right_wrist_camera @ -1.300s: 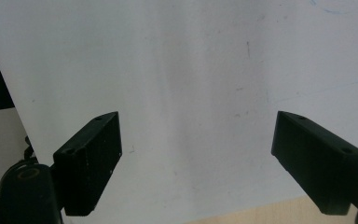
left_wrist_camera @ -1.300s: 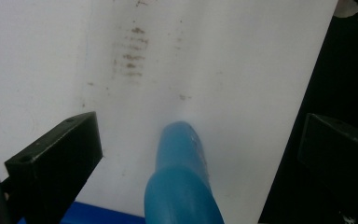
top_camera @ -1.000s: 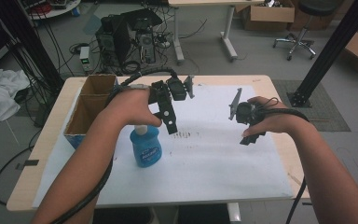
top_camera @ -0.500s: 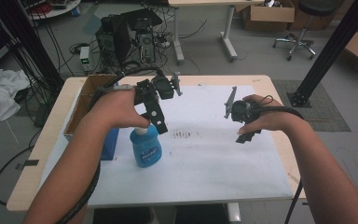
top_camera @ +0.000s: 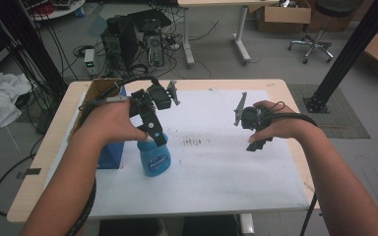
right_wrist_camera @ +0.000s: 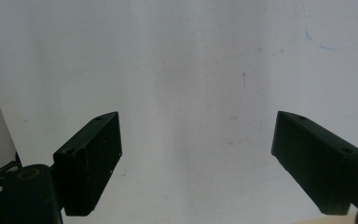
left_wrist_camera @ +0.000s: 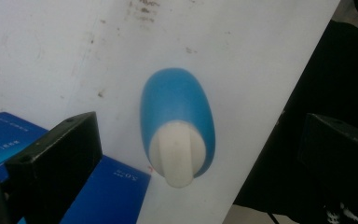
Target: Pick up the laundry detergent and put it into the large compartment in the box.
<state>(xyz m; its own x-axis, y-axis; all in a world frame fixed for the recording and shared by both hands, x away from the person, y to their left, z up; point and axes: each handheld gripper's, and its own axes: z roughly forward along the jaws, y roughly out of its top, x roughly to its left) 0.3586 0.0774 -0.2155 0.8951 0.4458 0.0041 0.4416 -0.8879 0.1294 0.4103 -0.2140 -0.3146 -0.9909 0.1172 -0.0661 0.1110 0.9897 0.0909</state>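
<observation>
A blue bottle point(top_camera: 154, 157) with a white cap stands upright on the white sheet point(top_camera: 216, 172), left of the middle. My left gripper point(top_camera: 155, 135) hangs right above it, open and pointing down. In the left gripper view the bottle point(left_wrist_camera: 177, 123) and its white cap point(left_wrist_camera: 176, 156) show from above, between the two spread jaws and touching neither. My right gripper point(top_camera: 258, 145) is held over the right part of the sheet, open, with bare white sheet point(right_wrist_camera: 191, 93) between its jaws.
A blue box point(top_camera: 109, 155) lies just left of the bottle, beside an open cardboard box point(top_camera: 94, 91) at the table's left edge. Faint dark marks point(top_camera: 193, 142) dot the sheet's middle. Beyond the table are computers, cables and a black post.
My left gripper has moved left and toward the near side, from beside the bottle to right over its cap. The right gripper has shifted slightly left.
</observation>
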